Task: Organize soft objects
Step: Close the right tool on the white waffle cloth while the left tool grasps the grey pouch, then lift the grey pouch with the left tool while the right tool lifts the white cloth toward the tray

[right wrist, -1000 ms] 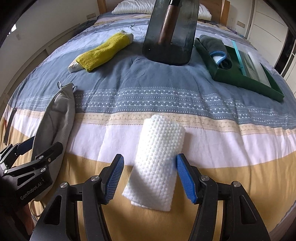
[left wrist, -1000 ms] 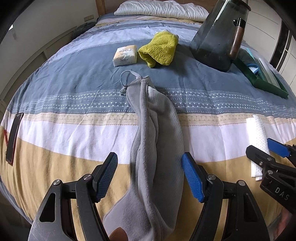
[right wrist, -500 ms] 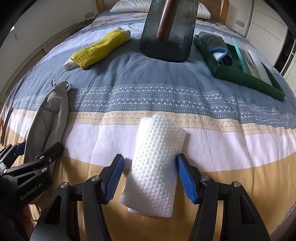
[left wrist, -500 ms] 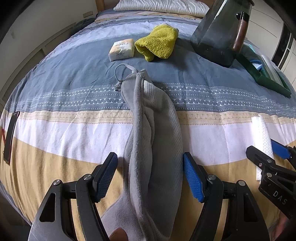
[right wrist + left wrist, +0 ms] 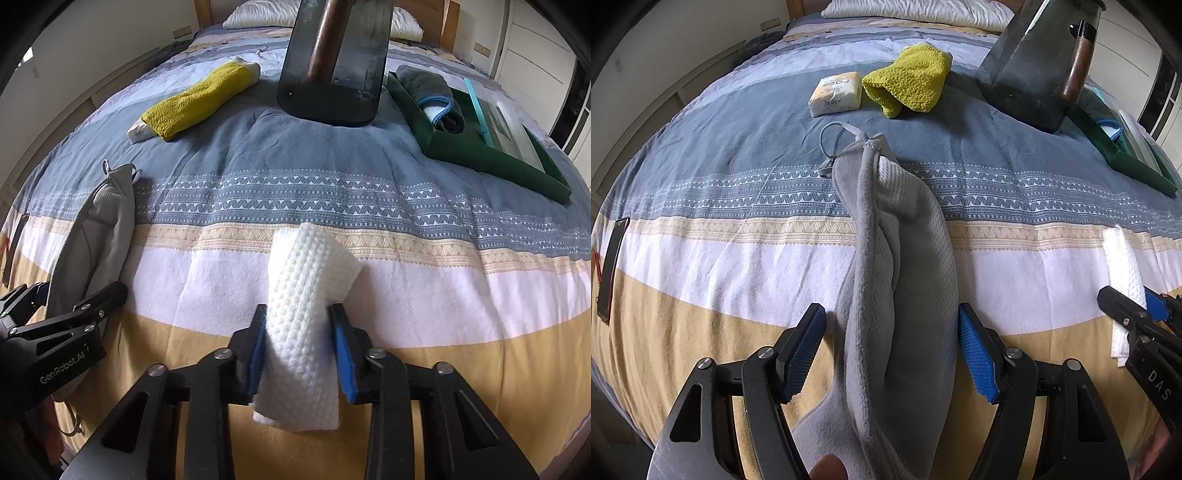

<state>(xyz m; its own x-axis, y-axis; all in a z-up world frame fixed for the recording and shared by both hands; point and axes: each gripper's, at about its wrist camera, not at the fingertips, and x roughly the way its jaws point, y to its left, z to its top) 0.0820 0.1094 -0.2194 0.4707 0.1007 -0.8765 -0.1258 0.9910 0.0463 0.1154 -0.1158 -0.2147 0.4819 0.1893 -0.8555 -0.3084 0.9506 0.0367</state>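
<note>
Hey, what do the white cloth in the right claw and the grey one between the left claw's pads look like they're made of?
White cloth: looks like a soft waffle-weave textile, matte, with a raised dotted grid; it buckles where the closing right claw squeezes it.
Grey cloth: seemingly fleece one side, fine mesh knit the other, matte, limp folds.

A bedspread (image 5: 258,155) in broad bands: slate blue, a blue stripe of white zigzag triangles, cream zigzags, plain white, then mustard yellow. At lower centre, a white waffle-textured cloth (image 5: 306,306) sits between the blue pads of the black right tool (image 5: 299,347). At left lies a pale grey towel (image 5: 92,236) with a fine dotted weave. At upper left, a mustard-yellow knitted cloth (image 5: 195,101). At upper right, a dark green tray (image 5: 480,155) holds a charcoal cloth (image 5: 428,85) edged in bright blue. In the left view, a cream packet (image 5: 834,94), perhaps printed tissues.
</note>
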